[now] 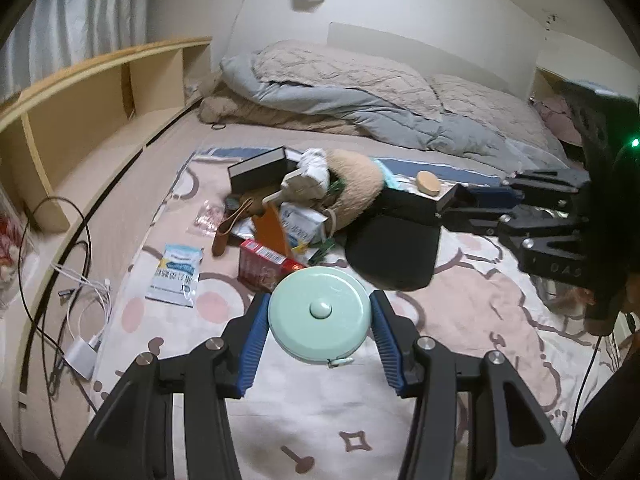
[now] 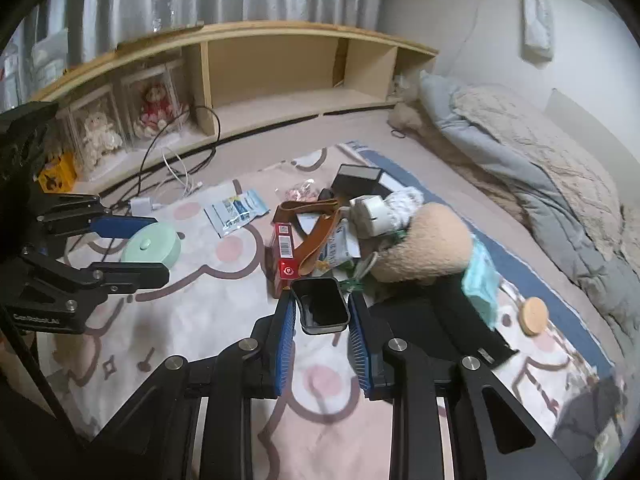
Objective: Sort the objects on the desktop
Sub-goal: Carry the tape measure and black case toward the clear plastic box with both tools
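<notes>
My left gripper point(image 1: 319, 320) is shut on a round mint-green tape measure point(image 1: 319, 314) and holds it above the patterned blanket; it also shows in the right wrist view point(image 2: 152, 246). My right gripper point(image 2: 321, 312) is shut on a black open-topped container point(image 2: 322, 310), seen from the left wrist view as a black case point(image 1: 394, 246) beside the gripper point(image 1: 460, 204). A pile of objects lies ahead: a red box point(image 2: 285, 256), a brown leather strap point(image 2: 316, 236), a tan plush item point(image 2: 424, 244), a black box point(image 2: 356, 182) and a white adapter point(image 2: 370, 212).
A blue-white sachet point(image 2: 236, 210) lies left of the pile. A round wooden lid point(image 2: 534, 314) lies right. Cables and a charger point(image 1: 82, 354) trail by the wooden shelf point(image 2: 280, 76). Folded quilts point(image 1: 360, 88) fill the far bed.
</notes>
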`<state>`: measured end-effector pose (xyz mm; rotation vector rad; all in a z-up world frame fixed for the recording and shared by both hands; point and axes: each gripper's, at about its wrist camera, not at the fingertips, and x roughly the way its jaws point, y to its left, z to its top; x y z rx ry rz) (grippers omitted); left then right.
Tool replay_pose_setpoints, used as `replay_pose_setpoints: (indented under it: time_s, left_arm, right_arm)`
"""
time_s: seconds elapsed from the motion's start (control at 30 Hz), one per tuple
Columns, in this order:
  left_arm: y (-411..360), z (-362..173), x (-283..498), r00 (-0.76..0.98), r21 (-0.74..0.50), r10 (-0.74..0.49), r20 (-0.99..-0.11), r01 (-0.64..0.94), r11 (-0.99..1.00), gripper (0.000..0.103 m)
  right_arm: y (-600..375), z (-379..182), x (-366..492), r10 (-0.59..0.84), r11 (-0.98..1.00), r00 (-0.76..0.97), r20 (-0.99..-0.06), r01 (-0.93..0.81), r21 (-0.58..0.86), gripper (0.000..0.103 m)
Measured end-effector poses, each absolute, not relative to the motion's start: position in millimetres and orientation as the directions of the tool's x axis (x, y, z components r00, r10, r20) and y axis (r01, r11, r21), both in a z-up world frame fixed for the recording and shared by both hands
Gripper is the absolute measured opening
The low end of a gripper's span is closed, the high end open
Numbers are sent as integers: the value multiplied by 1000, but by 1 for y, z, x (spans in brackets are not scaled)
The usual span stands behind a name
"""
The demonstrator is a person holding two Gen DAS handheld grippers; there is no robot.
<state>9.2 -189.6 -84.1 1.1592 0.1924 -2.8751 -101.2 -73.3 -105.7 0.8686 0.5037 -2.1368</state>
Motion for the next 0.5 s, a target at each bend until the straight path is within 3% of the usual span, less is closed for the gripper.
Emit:
replay_pose_setpoints:
  time_s: [0.5]
  left_arm:
    - [-132,-28,4,-735,-86,65,-675,-10,-996,50]
  right_arm:
    - [5,-41,-62,-507,-693,-562,-654,717,-79,27]
